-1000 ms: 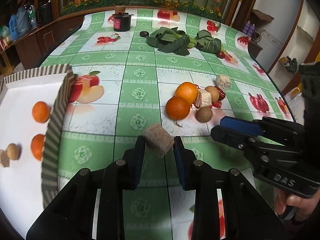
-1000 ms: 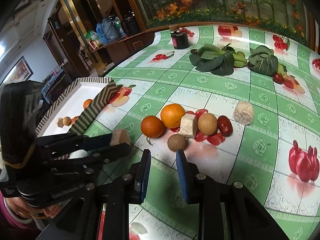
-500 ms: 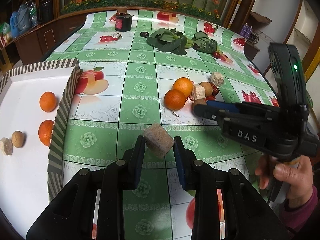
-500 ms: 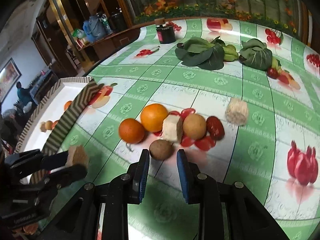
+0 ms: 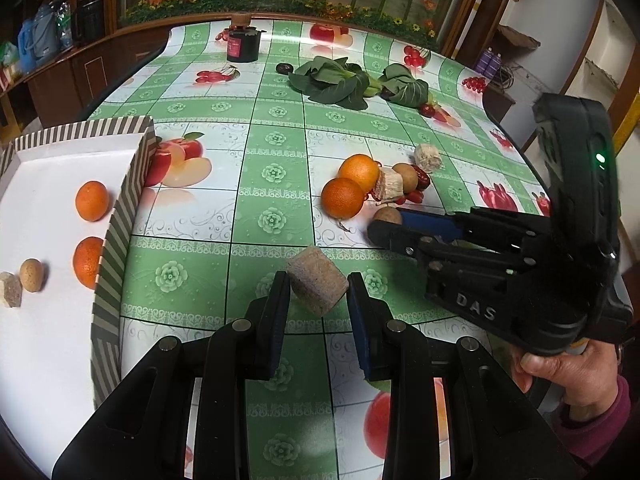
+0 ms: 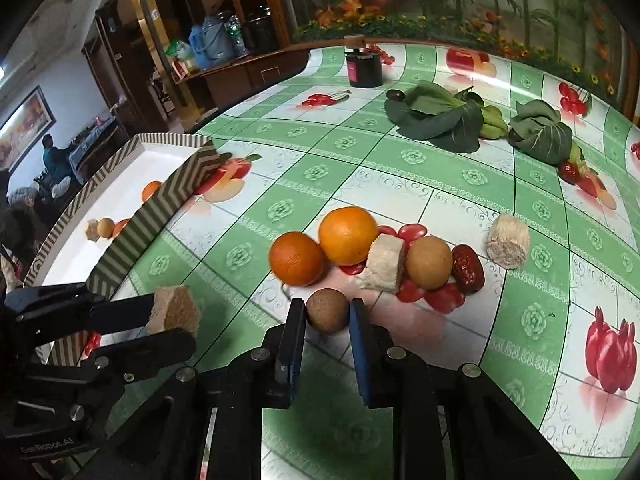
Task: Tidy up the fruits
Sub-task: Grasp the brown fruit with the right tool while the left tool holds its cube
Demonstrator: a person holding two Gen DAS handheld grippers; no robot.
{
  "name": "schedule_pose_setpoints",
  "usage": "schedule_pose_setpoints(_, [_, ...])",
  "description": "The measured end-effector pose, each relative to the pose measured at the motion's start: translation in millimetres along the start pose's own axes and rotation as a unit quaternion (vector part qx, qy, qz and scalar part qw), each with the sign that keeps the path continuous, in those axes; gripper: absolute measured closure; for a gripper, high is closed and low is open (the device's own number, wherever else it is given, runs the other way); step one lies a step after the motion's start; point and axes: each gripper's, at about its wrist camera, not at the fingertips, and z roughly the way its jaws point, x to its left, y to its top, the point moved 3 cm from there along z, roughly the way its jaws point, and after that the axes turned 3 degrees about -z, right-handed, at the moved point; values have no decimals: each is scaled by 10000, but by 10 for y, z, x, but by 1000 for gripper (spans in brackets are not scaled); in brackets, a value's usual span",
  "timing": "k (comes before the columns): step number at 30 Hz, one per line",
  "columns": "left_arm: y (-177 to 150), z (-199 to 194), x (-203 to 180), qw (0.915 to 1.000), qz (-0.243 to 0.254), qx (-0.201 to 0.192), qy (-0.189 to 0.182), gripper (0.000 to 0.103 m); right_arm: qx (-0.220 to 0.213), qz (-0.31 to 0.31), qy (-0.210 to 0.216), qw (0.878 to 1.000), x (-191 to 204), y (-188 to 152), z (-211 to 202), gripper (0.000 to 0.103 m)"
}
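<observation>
Fruits: two round oranges (image 6: 322,244), a tan round fruit (image 6: 429,263), a dark red date (image 6: 468,268) and two pale fibrous chunks (image 6: 383,263) cluster at the middle of the green-checked, fruit-printed tablecloth (image 6: 532,320); a small brown round fruit (image 6: 327,309) sits at 6 o'clock of that cluster.
Tray: white tray with striped cardboard rim (image 5: 120,216) at 9 o'clock in the left wrist view, holding two more oranges (image 5: 92,201), a small tan fruit (image 5: 31,275) and a brownish chunk (image 5: 10,290).
Left gripper (image 5: 318,304): clamped on a brownish fibrous cube (image 5: 317,285), lifted off the cloth, just right of the tray rim.
Right gripper (image 6: 326,316): fingers parted, one on each side of the small brown round fruit; whether the pads touch it cannot be told.
Background: leafy green vegetables (image 6: 440,118) and a dark jar with a cork lid (image 6: 364,64) at 12 o'clock, well apart from the fruit.
</observation>
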Motion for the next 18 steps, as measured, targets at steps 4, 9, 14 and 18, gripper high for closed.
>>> schedule_pose_setpoints(4, [-8, -96, 25, 10000, -4, -61, 0, 75, -150, -74, 12, 9999, 92, -14, -151, 81])
schedule_pose_setpoints(9, [-19, -249, 105, 9998, -14, -191, 74, 75, -244, -44, 171, 9995, 227, 6, -279, 82])
schedule_pose_setpoints(14, [-22, -438, 274, 9990, -29, -347, 286, 75, -281, -125, 354, 9989, 453, 40, -322, 82])
schedule_pose_setpoints(18, [-18, -552, 434, 9979, -47, -447, 463, 75, -278, -214, 460, 9983, 623, 81, -310, 82])
